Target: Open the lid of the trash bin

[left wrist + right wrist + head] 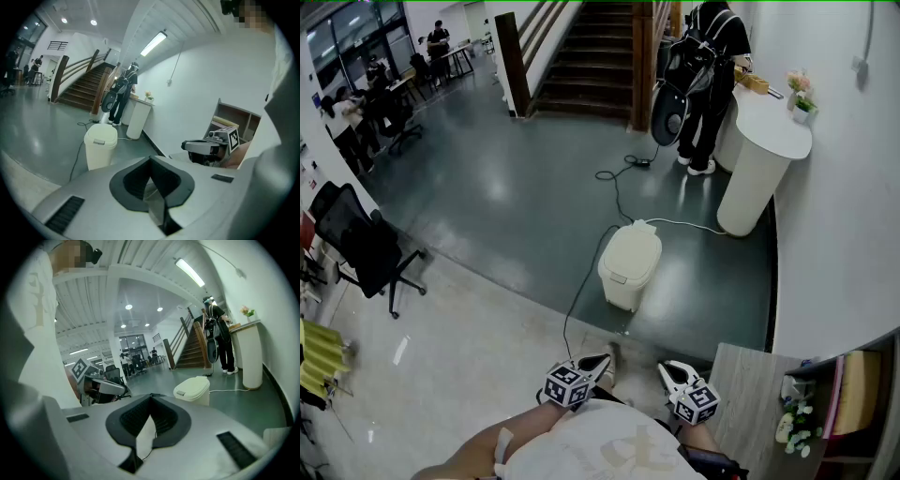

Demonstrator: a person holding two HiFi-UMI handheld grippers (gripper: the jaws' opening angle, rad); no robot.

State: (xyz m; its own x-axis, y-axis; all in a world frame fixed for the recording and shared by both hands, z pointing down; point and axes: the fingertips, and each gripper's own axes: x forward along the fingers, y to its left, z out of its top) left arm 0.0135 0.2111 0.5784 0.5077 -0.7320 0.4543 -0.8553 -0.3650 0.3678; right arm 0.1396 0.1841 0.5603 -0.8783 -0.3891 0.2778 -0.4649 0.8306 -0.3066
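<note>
- The trash bin is cream coloured and stands upright on the dark floor, so its long axis goes straight up and down
- Its lid is down and covers the whole top; the lid is longer than it is wide, and this length runs from the near side to the far side, a little slanted to the right
- A small tab sits on the front edge of the lid, and this front side points toward the person who holds the tools
- The left tool has its jaws closed, the tips meet, and nothing is between them
- The right tool is the same: jaws together at the tips, holding nothing
- Both tools are close to the person's body, side by side, and they point toward the bin, which is well apart from them and straight ahead
- A black cable lies on the floor just left of the bin and runs toward the person
- A white cable goes from behind the bin to the foot of a round white counter
- Another person in dark clothes stands at this counter, near the stairs
- A black office chair stands far to the left, and a corner of a wooden table is just right of the right tool
</note>
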